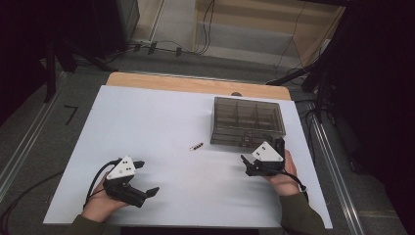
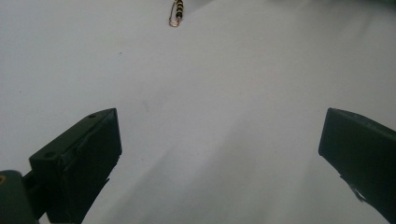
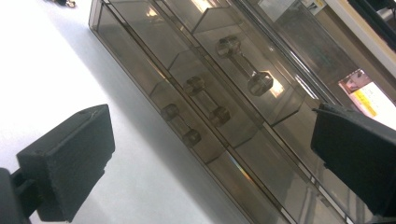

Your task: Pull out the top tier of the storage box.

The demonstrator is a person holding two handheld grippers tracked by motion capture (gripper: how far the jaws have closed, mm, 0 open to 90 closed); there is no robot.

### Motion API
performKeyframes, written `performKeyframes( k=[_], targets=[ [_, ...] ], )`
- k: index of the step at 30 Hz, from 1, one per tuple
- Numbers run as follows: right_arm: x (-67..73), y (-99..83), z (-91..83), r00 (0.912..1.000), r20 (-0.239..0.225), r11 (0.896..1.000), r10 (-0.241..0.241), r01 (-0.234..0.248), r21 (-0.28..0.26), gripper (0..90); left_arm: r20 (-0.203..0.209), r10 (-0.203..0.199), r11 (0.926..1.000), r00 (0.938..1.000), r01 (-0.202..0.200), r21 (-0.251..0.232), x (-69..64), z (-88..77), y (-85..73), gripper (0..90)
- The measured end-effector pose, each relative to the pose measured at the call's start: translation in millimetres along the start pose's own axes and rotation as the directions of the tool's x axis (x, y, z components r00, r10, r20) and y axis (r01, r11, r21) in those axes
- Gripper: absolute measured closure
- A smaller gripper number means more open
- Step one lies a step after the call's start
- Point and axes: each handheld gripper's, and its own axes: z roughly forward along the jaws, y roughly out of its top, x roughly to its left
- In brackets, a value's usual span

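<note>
**Small pin on the sheet, smoked box at the right edge**

We hold both grippers low over the white table (image 1: 161,122). Left gripper (image 1: 145,177) near the front left corner, jaws spread wide, nothing between them. Right gripper (image 1: 247,164) near the right edge, just in front of the box (image 1: 247,120), jaws also wide and empty.

The pin (image 1: 196,146) lies flat mid-table, a little left of the box's front left corner and well apart from both grippers. In the left gripper view it shows as a thin wire loop with dark beads (image 2: 176,13), straight ahead of the open jaws.

Judgement: very light, stiff wire, small and low to the surface. It will likely skid or flip if nudged. Best to close across its beaded middle, jaw tips down on the sheet.

The box (image 3: 196,93) looks like thin hard plastic with dividers and small handles; light, slick, apt to slide. We cannot tell what lies inside.
</note>
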Motion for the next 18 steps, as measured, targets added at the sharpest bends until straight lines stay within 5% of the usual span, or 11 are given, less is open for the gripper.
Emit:
performKeyframes(
  k=[18],
  targets=[
    [4.3, 1.4, -0.5, 0.9960, 0.045, 0.997, -0.076, 0.076, 0.005, 0.0, -0.003, 0.003, 1.0000, 1.0000, -0.003, 0.002, -0.1, 0.1, 0.1, 0.0]
  ],
)
